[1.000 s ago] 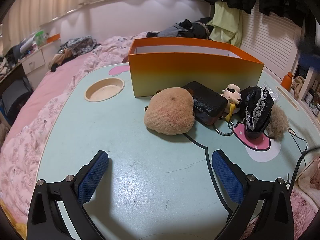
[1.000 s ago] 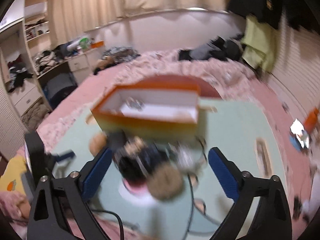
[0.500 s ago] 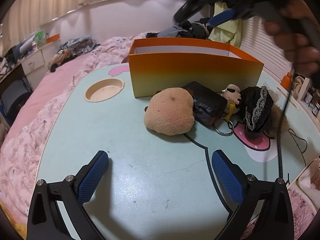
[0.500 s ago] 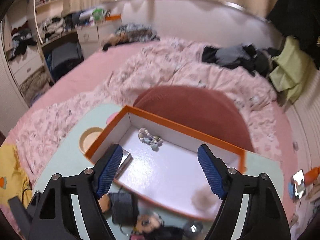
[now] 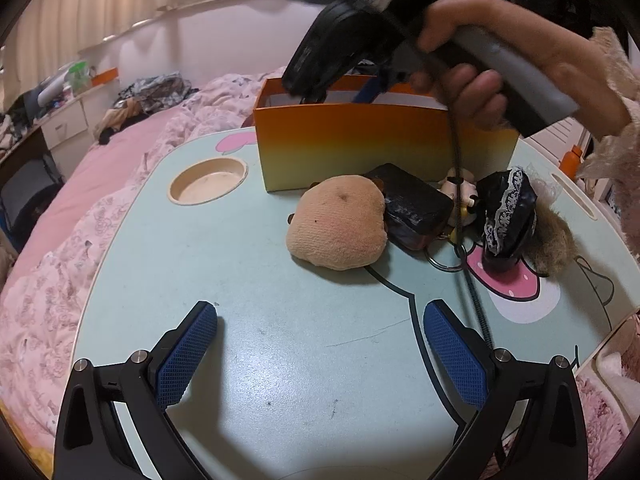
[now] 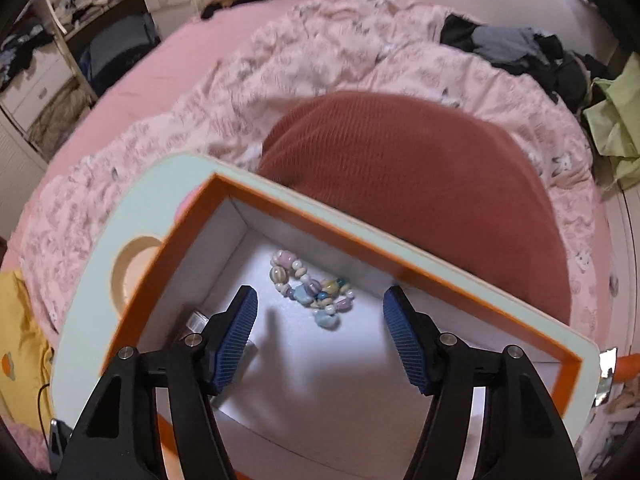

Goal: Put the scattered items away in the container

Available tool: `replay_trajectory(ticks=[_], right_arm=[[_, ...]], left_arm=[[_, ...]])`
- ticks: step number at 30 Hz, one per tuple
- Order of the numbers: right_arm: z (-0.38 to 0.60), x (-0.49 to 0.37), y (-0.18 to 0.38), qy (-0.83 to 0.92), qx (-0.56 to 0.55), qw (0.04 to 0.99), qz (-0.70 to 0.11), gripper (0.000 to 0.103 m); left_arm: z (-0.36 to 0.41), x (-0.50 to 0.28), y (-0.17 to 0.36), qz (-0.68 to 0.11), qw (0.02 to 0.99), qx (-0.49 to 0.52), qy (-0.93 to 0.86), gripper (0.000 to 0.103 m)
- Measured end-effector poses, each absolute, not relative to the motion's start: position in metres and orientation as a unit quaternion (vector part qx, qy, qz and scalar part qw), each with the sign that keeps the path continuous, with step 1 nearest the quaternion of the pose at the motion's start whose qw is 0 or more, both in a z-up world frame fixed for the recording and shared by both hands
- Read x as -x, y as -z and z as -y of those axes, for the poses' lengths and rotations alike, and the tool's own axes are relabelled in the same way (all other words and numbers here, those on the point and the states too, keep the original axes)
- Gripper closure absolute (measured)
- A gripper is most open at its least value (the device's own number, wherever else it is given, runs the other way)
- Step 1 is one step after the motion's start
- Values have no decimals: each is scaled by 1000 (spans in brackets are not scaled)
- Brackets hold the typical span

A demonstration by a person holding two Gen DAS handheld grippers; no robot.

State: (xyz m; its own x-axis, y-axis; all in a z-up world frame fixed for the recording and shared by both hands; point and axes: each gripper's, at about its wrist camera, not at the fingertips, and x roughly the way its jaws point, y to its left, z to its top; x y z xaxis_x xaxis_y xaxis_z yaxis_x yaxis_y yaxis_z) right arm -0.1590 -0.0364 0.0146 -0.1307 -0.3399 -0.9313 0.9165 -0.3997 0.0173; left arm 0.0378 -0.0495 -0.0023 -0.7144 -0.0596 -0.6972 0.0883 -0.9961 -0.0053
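Jaws of the right gripper [image 6: 319,322] are closing with nothing between them as it points steeply down into the orange box [image 6: 276,204]; its blue pads [image 6: 236,334] hang above the white floor of the box, and a beaded bracelet [image 6: 314,288] lies on that floor between and just beyond them. A small clear item sits in the near left corner of the box, partly hidden behind the left finger, too obscured to name. From the left wrist view, a hand [image 5: 516,60] holds the right gripper's grey handle above the box, and a dark cable hangs from it down across the bench [image 5: 248,280]. Jaws of the left gripper [image 5: 320,356] stand wide apart and empty, low over a bare part of the pale green bench. In front of the box's near wall lies a row of loose items: a tan plush [image 5: 338,226], touching it a dark pouch [image 5: 412,210], then a small white figure [image 5: 466,192] mostly hidden behind the cable, a black lace-trimmed piece [image 5: 506,216], and a brown furry ball [image 5: 554,246] at the far right. A round cup recess [image 5: 208,180] is sunk into the bench left of the box. Pink bedding surrounds the bench.
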Motion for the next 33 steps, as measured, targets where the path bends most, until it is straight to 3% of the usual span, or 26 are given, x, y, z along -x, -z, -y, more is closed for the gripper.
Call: replay_trajectory(ticks=[2,4,5,6,7,16,27,33], right_arm=[[42,156,-8,683,-479,457,-309,44],[45,154,-5,675,-482,462,-315,71],[46,152,-5,675,-477,465,-318,75],[46,151,-5,675,-473,467,-320,88],[46,150,-4,673,-472,470,-322,90],[19,158,-19,691,-468,486,-259,93],[-93,128,-98,730,-402,526,-168,93],[-151,118,-65,737,-424,509,-132,93]], left_arm=[[49,-37,3,-20,40,-376,926,0],[50,-36,3,-20,39,-376,926,0],[50,-36,3,-20,39,-376,926,0],[50,-36,3,-20,39,-376,926,0],[50,-36,3,-20,39,-376,926,0],[50,-33,3,-20,38,-375,926,0],[50,-34,3,-20,38,-375,926,0],[50,-34,4,-20,38,-375,926,0]])
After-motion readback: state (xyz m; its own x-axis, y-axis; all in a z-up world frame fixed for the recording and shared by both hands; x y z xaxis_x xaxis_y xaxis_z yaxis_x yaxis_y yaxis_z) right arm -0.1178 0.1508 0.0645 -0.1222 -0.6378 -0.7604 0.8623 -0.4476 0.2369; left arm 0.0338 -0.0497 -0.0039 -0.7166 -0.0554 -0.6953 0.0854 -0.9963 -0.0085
